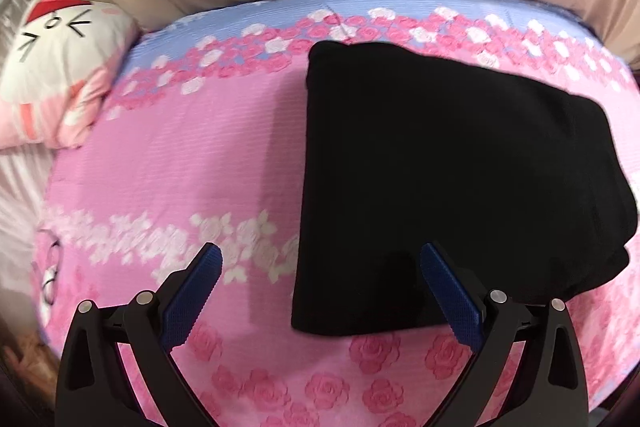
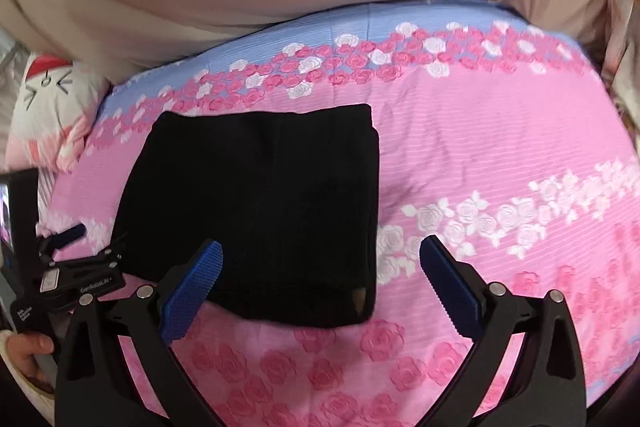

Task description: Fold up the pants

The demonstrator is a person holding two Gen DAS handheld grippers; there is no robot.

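The black pants (image 2: 260,211) lie on the pink bed cover (image 2: 500,155), folded into a thick, neat block, and nothing is holding them. The left gripper (image 1: 320,259) is wide open with nothing in it, and in its view the pants (image 1: 452,179) lie ahead and to the right, with the right finger's blue pad (image 1: 448,295) over the near left corner of the block. The right gripper (image 2: 320,255) is wide open and empty too, and the pants lie ahead and to its left, with its left pad (image 2: 192,291) over their near edge. So the block sits between the two grippers, and both look about as close to it. From the right view the block runs a bit longer from near to far than from side to side, but the curved lens makes that hard to be sure of. The folding looks almost done or done. One more fold would mean picking up the near edge and carrying it to the far edge. A cat pillow (image 1: 60,67) sits far off on the left. There are no boxes or baskets here to put the pants in.
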